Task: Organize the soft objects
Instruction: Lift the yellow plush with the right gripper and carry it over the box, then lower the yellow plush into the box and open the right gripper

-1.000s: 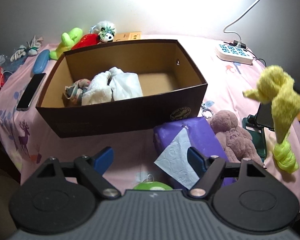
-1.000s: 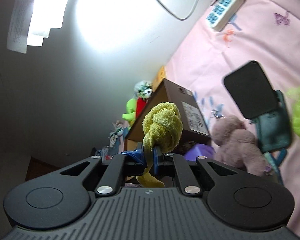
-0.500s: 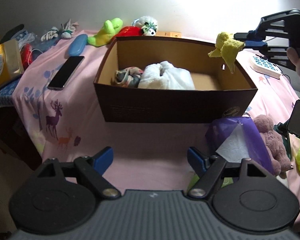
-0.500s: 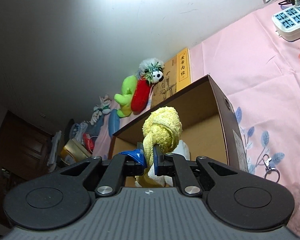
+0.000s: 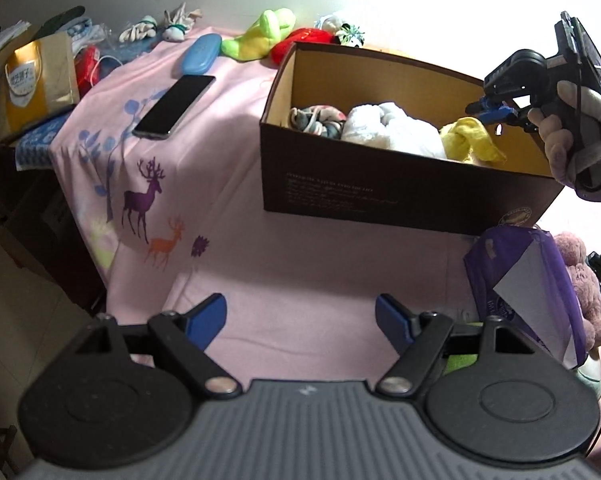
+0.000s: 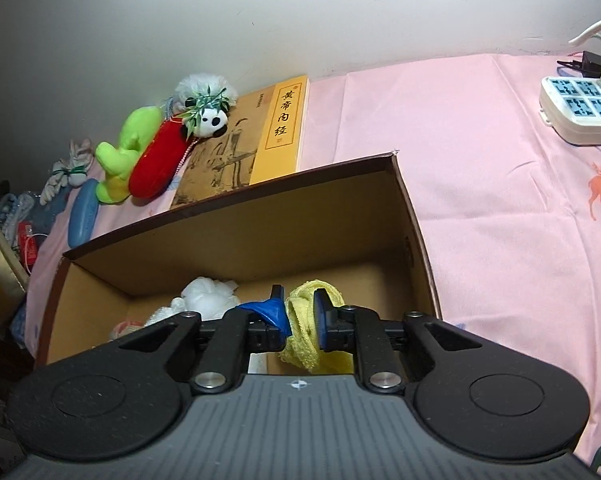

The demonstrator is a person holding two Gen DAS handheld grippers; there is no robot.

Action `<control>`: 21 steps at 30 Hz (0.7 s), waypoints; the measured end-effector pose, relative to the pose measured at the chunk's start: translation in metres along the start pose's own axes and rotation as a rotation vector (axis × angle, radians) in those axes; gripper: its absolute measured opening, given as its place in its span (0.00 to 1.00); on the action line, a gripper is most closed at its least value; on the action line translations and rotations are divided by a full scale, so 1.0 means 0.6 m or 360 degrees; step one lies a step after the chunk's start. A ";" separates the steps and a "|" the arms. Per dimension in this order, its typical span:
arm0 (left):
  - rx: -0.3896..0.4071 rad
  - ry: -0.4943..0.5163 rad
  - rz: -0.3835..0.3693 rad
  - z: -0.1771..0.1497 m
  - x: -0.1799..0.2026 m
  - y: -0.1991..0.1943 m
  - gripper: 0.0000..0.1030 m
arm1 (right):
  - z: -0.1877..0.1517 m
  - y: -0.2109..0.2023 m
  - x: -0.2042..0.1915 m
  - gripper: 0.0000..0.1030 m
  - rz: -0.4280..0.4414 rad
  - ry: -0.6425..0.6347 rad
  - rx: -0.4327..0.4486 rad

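Note:
A dark brown cardboard box (image 5: 400, 196) stands open on the pink bedsheet. Inside lie a patterned soft bundle (image 5: 318, 118) and a white cloth (image 5: 388, 128). My right gripper (image 6: 300, 312) is shut on a knotted yellow towel (image 6: 306, 332) and hangs inside the box's right end (image 6: 416, 240). In the left wrist view the yellow towel (image 5: 470, 142) rests beside the white cloth, under the right gripper (image 5: 494, 110) and the gloved hand holding it. My left gripper (image 5: 300, 316) stands open over bare sheet in front of the box, holding nothing.
A green plush (image 6: 124, 152), a red plush (image 6: 158, 164), a panda toy (image 6: 206, 114) and a book (image 6: 256, 140) lie behind the box. A phone (image 5: 174, 106) and blue case (image 5: 200, 54) lie left. A purple tissue pack (image 5: 524, 288), a pink plush (image 5: 580, 280) and a power strip (image 6: 580, 108) are right.
The right gripper carried the yellow towel from above the bed's right side over the box and lowered it inside. My left gripper slid left, so the box now appears further right.

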State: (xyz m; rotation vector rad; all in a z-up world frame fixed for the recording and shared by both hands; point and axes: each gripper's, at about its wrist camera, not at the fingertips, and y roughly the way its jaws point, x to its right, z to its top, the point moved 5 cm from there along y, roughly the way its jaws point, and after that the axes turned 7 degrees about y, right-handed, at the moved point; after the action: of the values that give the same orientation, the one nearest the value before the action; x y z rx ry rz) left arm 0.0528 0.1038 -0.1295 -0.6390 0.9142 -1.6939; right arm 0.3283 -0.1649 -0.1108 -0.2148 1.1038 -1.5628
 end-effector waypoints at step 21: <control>0.0028 0.0220 -0.0140 0.044 0.084 0.015 0.75 | -0.080 -0.262 0.001 0.04 0.0133 -0.0357 0.0559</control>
State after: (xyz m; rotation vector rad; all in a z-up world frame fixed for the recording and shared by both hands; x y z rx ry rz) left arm 0.0633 0.0476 -0.1231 -0.5627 0.9792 -1.8410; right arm 0.1903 -0.1553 -0.0221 -0.1006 0.6442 -1.5857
